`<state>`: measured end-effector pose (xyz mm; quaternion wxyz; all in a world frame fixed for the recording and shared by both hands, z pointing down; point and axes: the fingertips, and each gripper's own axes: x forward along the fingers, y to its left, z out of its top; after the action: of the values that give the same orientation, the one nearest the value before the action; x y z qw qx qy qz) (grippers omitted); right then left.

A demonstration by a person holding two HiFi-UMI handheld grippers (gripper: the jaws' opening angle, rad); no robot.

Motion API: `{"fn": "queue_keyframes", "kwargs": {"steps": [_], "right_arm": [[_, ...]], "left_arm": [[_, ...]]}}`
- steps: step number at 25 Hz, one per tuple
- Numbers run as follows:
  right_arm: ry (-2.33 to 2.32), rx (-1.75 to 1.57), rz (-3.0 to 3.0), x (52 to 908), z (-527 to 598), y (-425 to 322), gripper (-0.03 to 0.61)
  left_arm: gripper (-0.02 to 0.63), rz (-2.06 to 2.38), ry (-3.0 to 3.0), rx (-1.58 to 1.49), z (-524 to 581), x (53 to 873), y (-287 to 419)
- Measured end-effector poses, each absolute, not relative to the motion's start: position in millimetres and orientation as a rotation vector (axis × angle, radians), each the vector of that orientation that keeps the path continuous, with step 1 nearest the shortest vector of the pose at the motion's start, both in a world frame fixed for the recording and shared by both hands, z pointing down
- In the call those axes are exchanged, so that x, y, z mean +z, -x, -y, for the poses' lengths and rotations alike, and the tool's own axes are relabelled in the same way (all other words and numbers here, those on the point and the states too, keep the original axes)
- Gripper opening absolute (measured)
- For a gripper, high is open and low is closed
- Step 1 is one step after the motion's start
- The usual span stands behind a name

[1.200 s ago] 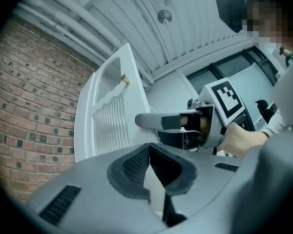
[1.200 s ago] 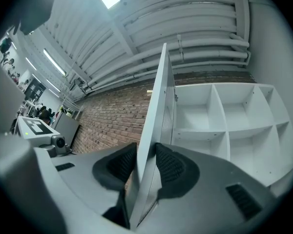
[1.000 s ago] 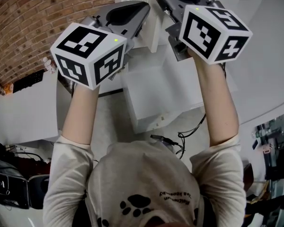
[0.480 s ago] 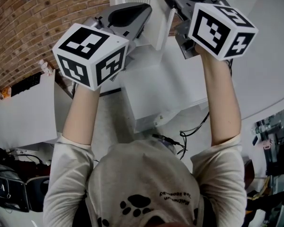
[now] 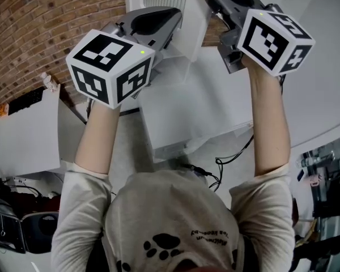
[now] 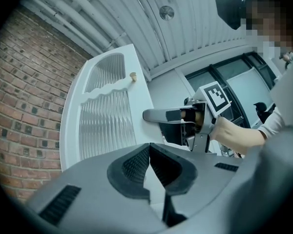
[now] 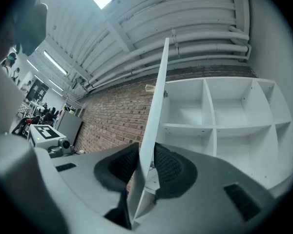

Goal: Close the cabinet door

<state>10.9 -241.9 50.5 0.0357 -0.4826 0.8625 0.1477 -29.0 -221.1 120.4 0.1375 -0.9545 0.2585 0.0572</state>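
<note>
Cabinet door (image 7: 154, 116): standing open. In the right gripper view it is showing edge-on, running from upper centre to lower centre of the frame, just left of the white cabinet (image 7: 234, 130) and its open shelf compartments. A small round knob (image 7: 150, 87) is sticking out of its left face, high up.

Right tongs (image 7: 146, 162): I am holding the door's edge between the jaws. They have just been closing, and the ribbed pads are sitting against both faces of the panel in a narrow grip.

In the left gripper view the door's front is filling the left half of the frame, with a ribbed panel (image 6: 105, 126) set into it. The right tongs are reaching in to its edge from the right.

Left tongs (image 6: 149, 146): the jaws are meeting at the tips with nothing between them, and I am holding them apart from the door, facing its front.

A brick wall (image 7: 112, 116) is running behind the door at the left. In the head view the marker cubes (image 5: 110, 67) are riding high in the frame on raised forearms, one at upper left and one at upper right.
</note>
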Motion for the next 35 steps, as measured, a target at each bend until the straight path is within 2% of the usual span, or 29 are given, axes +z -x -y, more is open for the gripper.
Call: {"fn": "queue_keyframes", "kwargs": {"steps": [19, 35], "right_arm": [[1.252, 0.402, -2.733, 55.0, 297.9, -81.1, 0.103], [0.965, 0.354, -2.831, 52.7, 352.3, -112.7, 0.104]], "left_arm": [[0.011, -0.815, 2.726, 0.166, 271.4, 124.3, -35.0], [0.011, -0.972, 2.691, 0.14, 327.9, 126.6, -77.9]]}}
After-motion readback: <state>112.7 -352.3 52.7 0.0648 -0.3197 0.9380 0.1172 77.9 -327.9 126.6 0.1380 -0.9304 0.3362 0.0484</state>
